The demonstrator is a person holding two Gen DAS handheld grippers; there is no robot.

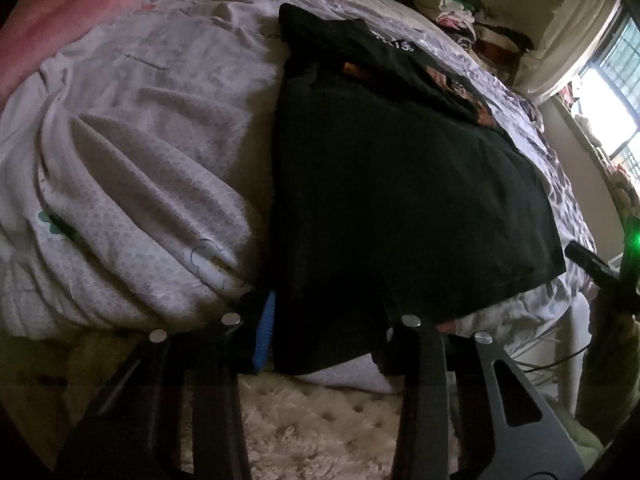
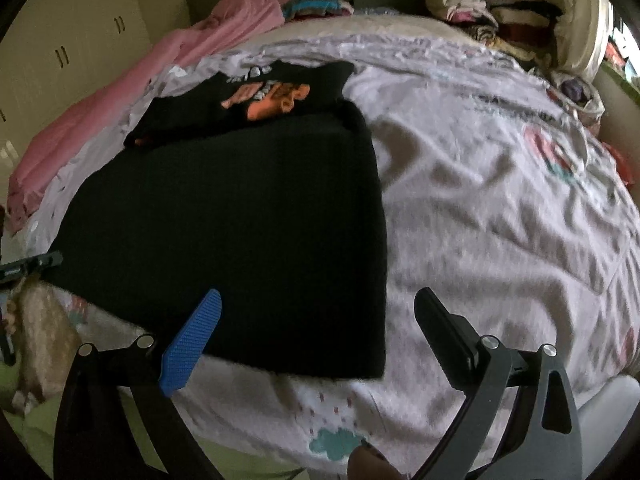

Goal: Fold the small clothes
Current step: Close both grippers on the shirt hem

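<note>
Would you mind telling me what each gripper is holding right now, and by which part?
The left gripper has the black T-shirt between its fingers at a near hem corner; a firm pinch cannot be told. The right gripper is open, holding nothing.

Black shirt [image 1: 400, 184] — white print, perhaps "13" — otherwise unreadable.

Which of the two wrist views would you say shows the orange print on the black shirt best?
The right wrist view: the orange print lies open and unobstructed there. The left wrist view shows only a foreshortened sliver, partly hidden under a fold.
</note>
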